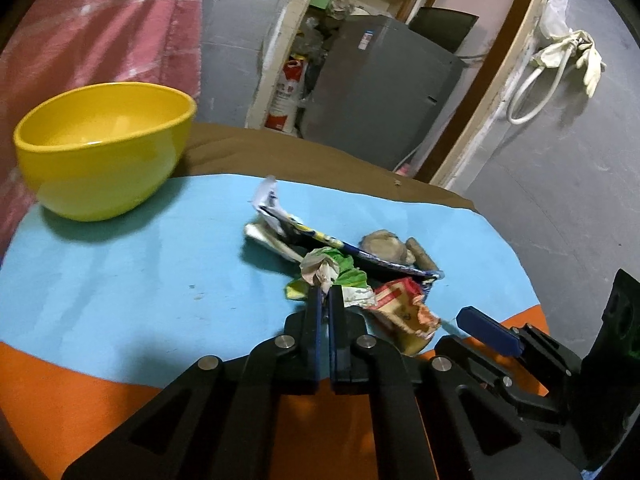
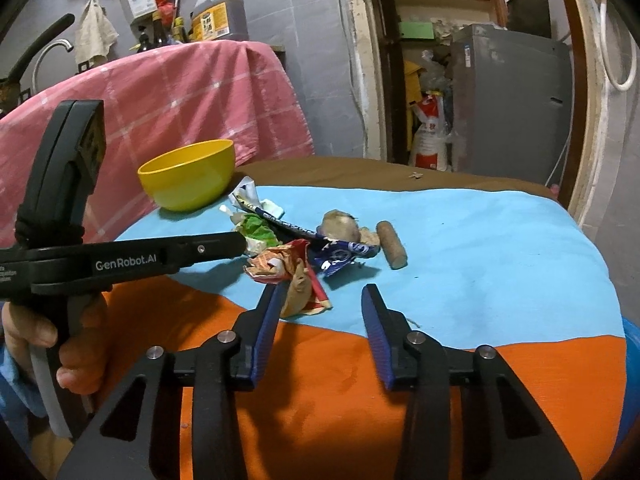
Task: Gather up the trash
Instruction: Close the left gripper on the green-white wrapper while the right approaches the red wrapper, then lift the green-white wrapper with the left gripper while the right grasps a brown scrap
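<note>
Grey tiled walls and a doorway with a grey refrigerator stand behind the desk, which is covered by a cloth of light blue, orange and brown.

Left wrist view: a yellow bowl stands at the far left on the blue area, in front of a pink checked cloth. The trash pile lies at the centre of the blue area. It includes a green crumpled wrapper, a blue-and-white wrapper, a red-and-tan wrapper and a brown cylindrical piece. The left hand-held gripper is clenched, its tips pinching the near edge of the green crumpled wrapper. One blue pad of the right hand-held gripper shows at lower right.

Right wrist view: the right hand-held gripper is released, its jaws apart above the cloth. Its left finger sits just beside the red-and-tan wrapper; no pad presses on it. A hand holds the left hand-held gripper's handle at far left. The yellow bowl stands behind the pile.
</note>
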Available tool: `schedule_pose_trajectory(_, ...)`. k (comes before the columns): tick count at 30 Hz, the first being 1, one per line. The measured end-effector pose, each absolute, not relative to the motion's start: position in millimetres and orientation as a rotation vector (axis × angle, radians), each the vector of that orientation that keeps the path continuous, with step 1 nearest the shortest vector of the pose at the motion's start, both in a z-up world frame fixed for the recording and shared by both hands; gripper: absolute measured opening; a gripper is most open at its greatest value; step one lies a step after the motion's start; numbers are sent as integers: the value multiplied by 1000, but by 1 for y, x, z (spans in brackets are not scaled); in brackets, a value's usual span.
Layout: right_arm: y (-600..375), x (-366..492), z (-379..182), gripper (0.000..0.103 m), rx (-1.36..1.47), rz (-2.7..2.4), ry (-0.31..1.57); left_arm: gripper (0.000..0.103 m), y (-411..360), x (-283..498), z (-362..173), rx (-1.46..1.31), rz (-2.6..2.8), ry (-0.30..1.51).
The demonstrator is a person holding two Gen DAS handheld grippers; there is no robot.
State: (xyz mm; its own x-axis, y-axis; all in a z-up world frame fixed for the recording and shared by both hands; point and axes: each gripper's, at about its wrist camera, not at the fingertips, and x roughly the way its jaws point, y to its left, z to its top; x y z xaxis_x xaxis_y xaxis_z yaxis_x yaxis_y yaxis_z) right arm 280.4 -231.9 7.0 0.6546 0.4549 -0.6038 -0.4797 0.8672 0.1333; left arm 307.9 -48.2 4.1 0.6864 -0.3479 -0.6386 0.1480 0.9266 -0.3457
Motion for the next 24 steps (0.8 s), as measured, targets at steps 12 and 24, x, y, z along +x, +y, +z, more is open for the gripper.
schedule_pose_trajectory(12,-212,288,3,22,-93,545,709,1,-9,274,-3,-332,-174,734)
schedule_pose_trajectory(24,-206,289,1,10,-129,512,703,1,4,274,-8,-391,-167,775)
